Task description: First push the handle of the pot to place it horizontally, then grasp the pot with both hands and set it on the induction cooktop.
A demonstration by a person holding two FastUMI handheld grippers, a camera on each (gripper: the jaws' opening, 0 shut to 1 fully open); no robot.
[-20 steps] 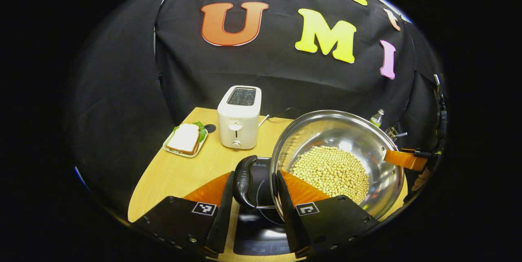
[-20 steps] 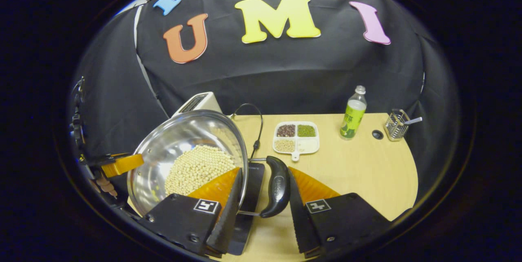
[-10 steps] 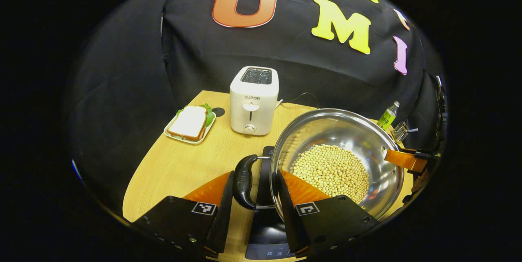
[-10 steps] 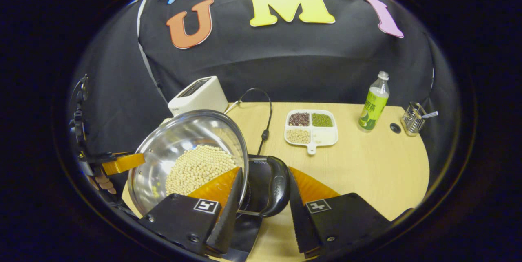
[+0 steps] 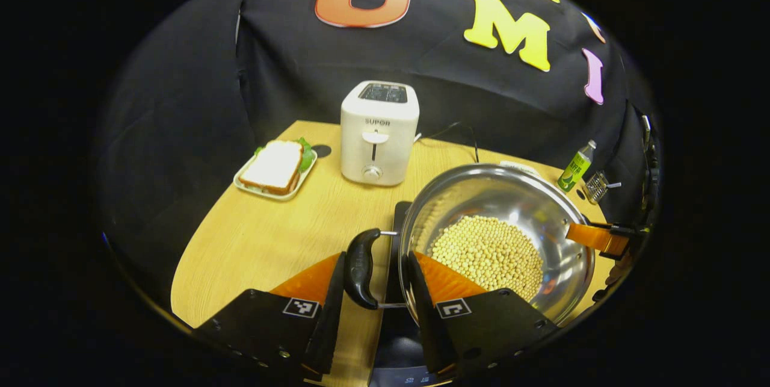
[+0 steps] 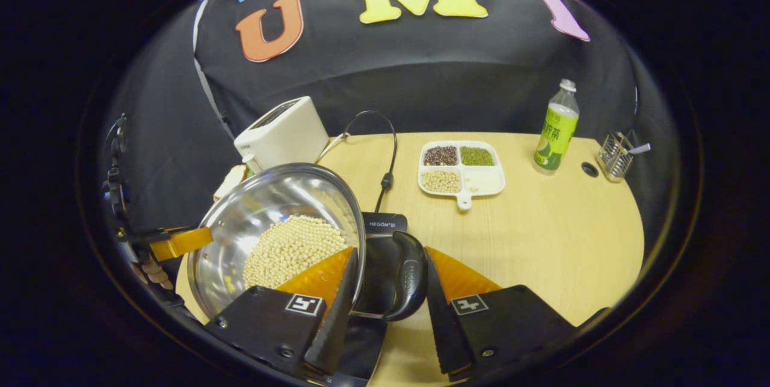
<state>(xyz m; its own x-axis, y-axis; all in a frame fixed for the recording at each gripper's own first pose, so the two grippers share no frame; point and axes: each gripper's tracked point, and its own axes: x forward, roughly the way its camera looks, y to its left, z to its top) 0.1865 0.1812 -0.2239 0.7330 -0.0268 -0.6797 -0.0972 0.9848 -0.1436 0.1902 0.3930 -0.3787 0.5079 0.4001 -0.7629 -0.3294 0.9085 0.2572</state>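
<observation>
Both grippers, left gripper and right gripper, clench the pot's side handles above the induction cooktop.

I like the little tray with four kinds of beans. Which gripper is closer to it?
The right gripper. It holds the pot by the handle on the side facing the bean tray. The left gripper holds the opposite handle, with the pot between it and the tray.

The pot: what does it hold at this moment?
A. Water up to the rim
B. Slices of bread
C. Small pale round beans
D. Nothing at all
C: in the left gripper view the steel pot has a heap of small pale beans on its bottom.
</observation>
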